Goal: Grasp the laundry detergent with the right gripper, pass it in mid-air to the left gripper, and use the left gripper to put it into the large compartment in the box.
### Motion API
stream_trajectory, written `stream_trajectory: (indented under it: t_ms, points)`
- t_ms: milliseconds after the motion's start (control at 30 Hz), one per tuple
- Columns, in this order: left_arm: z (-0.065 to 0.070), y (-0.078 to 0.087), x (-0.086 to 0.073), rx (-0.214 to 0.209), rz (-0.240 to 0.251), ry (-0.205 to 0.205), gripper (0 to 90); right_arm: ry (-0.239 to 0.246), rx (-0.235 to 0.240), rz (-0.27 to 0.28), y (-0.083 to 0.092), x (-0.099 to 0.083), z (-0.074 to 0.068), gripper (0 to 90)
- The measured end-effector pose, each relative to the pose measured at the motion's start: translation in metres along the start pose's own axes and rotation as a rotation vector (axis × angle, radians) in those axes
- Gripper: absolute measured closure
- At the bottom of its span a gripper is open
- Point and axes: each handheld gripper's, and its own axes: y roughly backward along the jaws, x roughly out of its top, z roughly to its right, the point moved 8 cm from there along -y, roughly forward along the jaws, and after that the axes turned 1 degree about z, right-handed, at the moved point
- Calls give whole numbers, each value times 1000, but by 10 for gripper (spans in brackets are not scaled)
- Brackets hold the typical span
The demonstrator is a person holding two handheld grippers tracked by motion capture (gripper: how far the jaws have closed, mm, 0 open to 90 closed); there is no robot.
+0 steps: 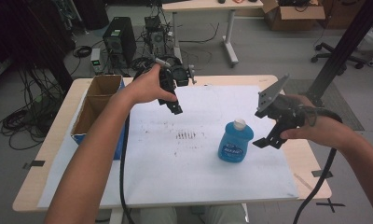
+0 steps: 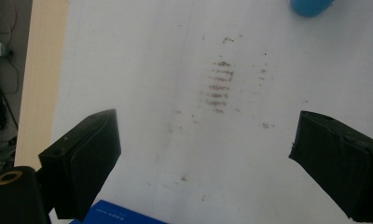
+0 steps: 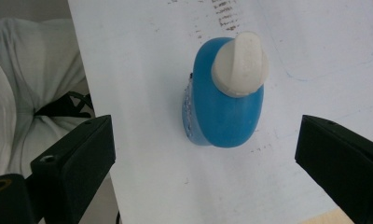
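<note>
High view: both the left gripper [image 1: 174, 106] and right gripper [image 1: 267, 140] gape wide, empty, above bare paper [image 1: 166, 172] flanking the bottle [image 1: 235, 141].

Glossy blue plastic bottle [image 1: 235, 142], matt white cap [image 3: 239, 64]; smudged white paper sheet [image 1: 198, 177]; brown cardboard box [image 1: 94, 105].

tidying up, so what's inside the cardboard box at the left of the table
The cardboard box is open on top; its brown inner walls show and nothing visible inside, but the near wall hides the bottom.
</note>
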Motion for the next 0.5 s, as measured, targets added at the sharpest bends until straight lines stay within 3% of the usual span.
stream_trajectory:
  t_ms: [500]
  points:
    - [1,-1,2,2,-2,-8,80,-5,15,42,-4,-8,11,45]
